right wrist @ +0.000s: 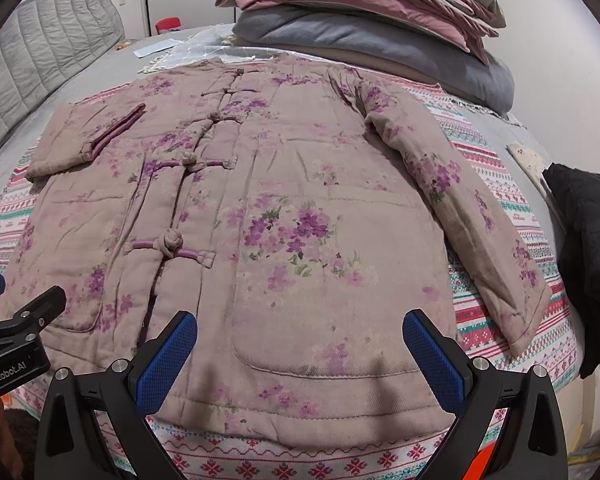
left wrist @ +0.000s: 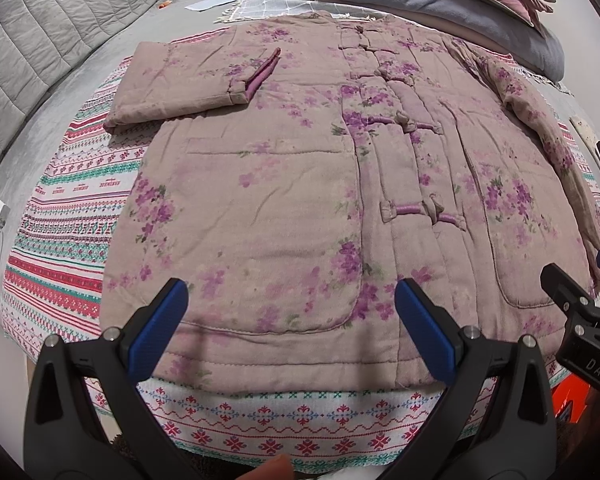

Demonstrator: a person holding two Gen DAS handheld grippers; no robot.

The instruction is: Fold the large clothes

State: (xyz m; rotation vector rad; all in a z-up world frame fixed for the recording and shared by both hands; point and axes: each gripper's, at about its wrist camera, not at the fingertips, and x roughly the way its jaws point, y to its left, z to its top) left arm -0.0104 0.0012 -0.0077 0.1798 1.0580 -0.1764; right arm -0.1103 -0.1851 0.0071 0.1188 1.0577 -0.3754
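With both grippers, left (left wrist: 292,320) and right (right wrist: 300,354), spread empty above the jacket (right wrist: 284,216) hem, I judge the outstretched sleeve (right wrist: 460,204) should fold in squarely next.

Under my view lies a patterned cloth (left wrist: 72,216), white with red and teal bands, spread over a grey bed cover (left wrist: 60,92). A quilted grey headboard (left wrist: 40,28) runs along my left. At the far end I note a stack of folded bedding (right wrist: 360,12): pink layers on top, a grey blanket (right wrist: 380,48) beneath. Beside the stack lies a pale checked cloth (left wrist: 272,0) with a fringe, and near it a sheet of paper (left wrist: 212,2). A red item (right wrist: 168,24) sits behind the paper; I cannot identify it. A black garment (right wrist: 588,248) lies at my right edge.
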